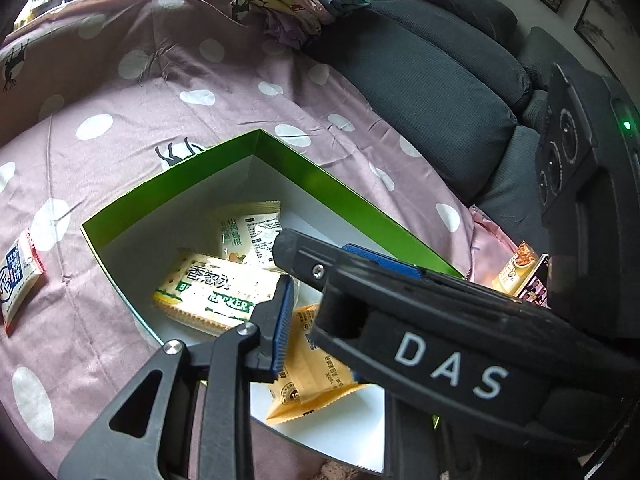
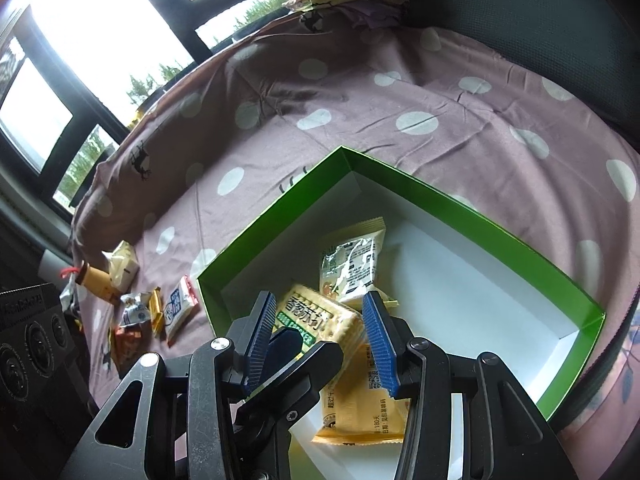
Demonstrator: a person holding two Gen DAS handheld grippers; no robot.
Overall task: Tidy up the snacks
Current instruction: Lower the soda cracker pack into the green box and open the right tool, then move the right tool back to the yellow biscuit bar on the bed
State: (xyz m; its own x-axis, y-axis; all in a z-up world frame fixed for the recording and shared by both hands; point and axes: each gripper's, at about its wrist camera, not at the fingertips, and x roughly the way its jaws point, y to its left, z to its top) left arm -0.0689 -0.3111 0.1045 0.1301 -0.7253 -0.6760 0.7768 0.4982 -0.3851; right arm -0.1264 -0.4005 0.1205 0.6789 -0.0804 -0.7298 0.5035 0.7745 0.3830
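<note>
Held the right gripper (image 2: 320, 336) wide open over the green box (image 2: 480, 216), with nothing pinched. Saw three snacks inside, on the white bottom: a cracker pack (image 2: 320, 316) just ahead of the blue fingers, a pale pack (image 2: 352, 260) further ahead and touching it, and an orange pack (image 2: 360, 400) right underneath. Could not tell whether the left gripper (image 1: 312, 300) was open or closed, with one side hidden behind a black arm marked DAS (image 1: 448, 364). Spotted more snack packs (image 2: 180, 308) off to the left, outside the box, on the spotted pink sheet (image 2: 400, 92).
</note>
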